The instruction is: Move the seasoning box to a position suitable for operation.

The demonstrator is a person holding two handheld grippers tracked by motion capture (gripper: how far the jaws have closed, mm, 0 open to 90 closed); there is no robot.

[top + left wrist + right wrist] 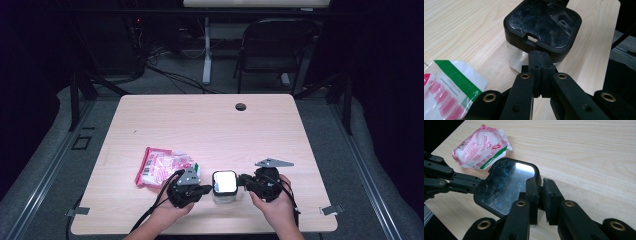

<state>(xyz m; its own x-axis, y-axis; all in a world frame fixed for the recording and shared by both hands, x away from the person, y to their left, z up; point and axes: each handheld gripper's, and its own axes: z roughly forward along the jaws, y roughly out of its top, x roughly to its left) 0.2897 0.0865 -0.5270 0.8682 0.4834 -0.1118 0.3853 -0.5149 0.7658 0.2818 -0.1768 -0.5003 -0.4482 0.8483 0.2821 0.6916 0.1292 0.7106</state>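
A clear container with a glossy black lid (224, 184) stands near the table's front edge, between my two grippers. In the left gripper view the lid (544, 23) is right ahead. My left gripper (539, 53) is shut with nothing between its jaws, and its tips rest against the lid's rim below the small latch tab. My right gripper (539, 182) is closed on the rim at the lid's (504, 187) opposite side, with a narrow gap left between its pads. The left gripper (206, 189) sits left of the container and the right gripper (243, 181) sits right of it.
A pink and white snack bag (162, 167) lies on the wooden table (200, 120) just left of the left hand; the same bag (480, 147) lies beyond the lid. A cable hole (241, 106) sits near the far edge. A folding chair (272, 45) stands behind the table.
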